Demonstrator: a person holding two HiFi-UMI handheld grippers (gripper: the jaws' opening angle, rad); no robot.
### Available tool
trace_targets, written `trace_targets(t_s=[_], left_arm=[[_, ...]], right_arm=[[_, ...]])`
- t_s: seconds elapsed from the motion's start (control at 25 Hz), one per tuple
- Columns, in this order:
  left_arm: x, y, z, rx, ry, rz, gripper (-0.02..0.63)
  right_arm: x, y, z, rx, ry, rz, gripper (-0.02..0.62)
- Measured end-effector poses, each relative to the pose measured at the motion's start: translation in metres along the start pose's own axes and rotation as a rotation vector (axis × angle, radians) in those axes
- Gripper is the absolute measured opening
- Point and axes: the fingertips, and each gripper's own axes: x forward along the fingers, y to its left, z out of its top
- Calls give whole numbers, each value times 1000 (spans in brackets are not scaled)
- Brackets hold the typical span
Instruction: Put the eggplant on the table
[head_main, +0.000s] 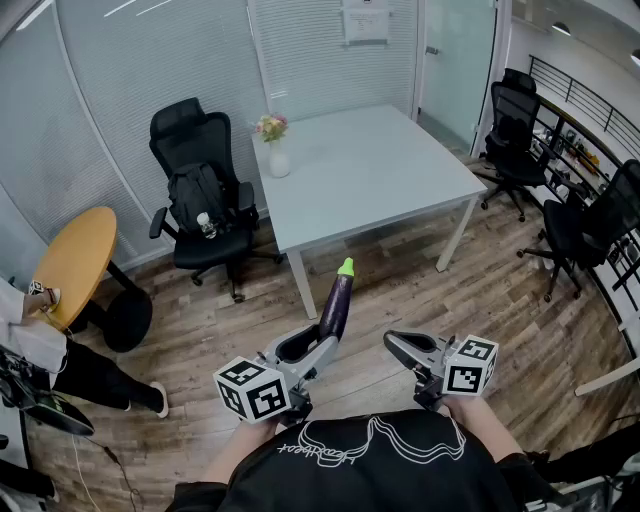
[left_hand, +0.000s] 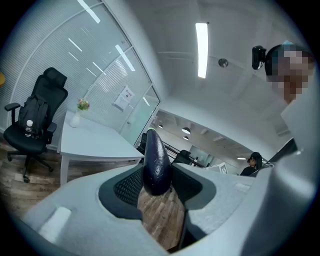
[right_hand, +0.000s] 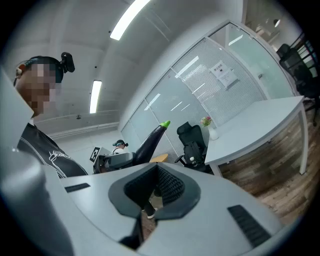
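A dark purple eggplant (head_main: 336, 305) with a green stem end sticks up and forward out of my left gripper (head_main: 318, 348), which is shut on its lower end. In the left gripper view the eggplant (left_hand: 156, 165) sits gripped between the pads of that gripper (left_hand: 157, 192). It hangs over the wood floor, short of the white table (head_main: 370, 170). My right gripper (head_main: 397, 343) is beside it on the right, shut and empty. The right gripper view shows its own jaws (right_hand: 150, 211) closed together and the eggplant (right_hand: 150, 142) off to the left.
A vase of flowers (head_main: 275, 150) stands on the table's far left corner. Black office chairs stand at the left (head_main: 200, 200), back right (head_main: 515, 115) and right (head_main: 590, 225). A round wooden table (head_main: 75, 260) and a person (head_main: 40, 345) are at the far left.
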Motion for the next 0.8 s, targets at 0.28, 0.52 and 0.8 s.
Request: trace_targets(t_s=[0.28, 0.52, 0.8], left_arm=[[-13, 9, 13, 7, 11, -20, 187], [-22, 29, 20, 0, 18, -39, 187], [-38, 64, 38, 5, 22, -76, 187]], right_arm=[[19, 11, 8, -1, -16, -10, 8], [41, 17, 7, 1, -18, -24, 8], [81, 19, 11, 0, -49, -54, 8]])
